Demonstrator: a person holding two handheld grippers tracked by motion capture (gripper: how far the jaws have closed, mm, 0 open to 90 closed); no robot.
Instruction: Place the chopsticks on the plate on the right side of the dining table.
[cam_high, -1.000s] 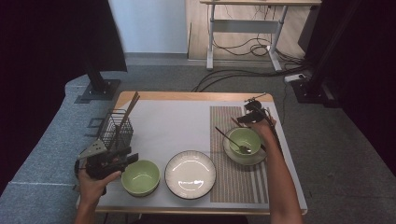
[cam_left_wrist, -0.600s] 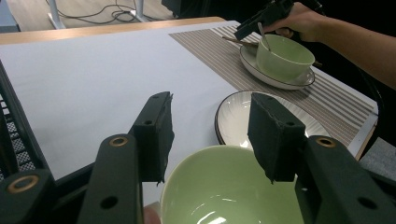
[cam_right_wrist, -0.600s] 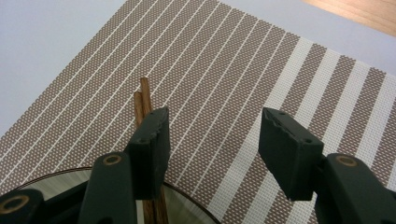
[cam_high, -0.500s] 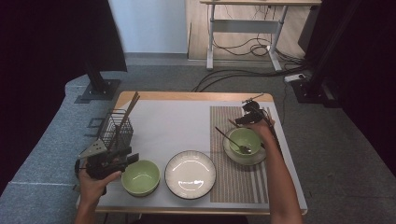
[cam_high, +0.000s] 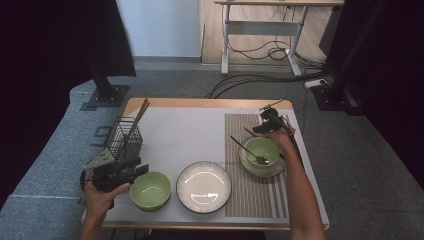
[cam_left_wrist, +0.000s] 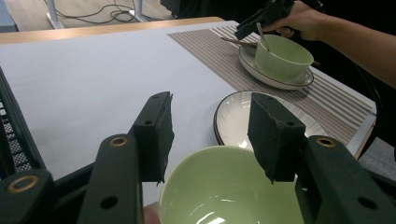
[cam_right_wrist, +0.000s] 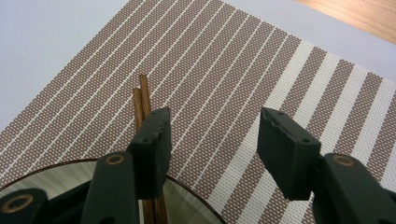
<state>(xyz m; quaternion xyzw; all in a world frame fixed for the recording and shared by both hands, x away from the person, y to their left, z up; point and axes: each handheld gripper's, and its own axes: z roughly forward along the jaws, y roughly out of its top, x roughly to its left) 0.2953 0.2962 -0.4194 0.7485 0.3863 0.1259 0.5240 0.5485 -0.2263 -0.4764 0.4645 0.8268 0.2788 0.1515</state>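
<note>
Left gripper: jaws apart, gripping nothing, poised just above the near rim of the pale green bowl, glossy and empty. Right gripper: jaws apart, empty; brown chopsticks lie just beside its left jaw on the striped mat.

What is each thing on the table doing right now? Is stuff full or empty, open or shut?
Near green bowl: empty, upright.
White plate: empty, flat on the table.
Far green bowl: on a saucer, spoon inside.
Chopsticks: lying on the striped mat.
Wire basket: upright, sticks standing in it.
Left gripper: open, over the near bowl.
Right gripper: open, holding nothing.
</note>
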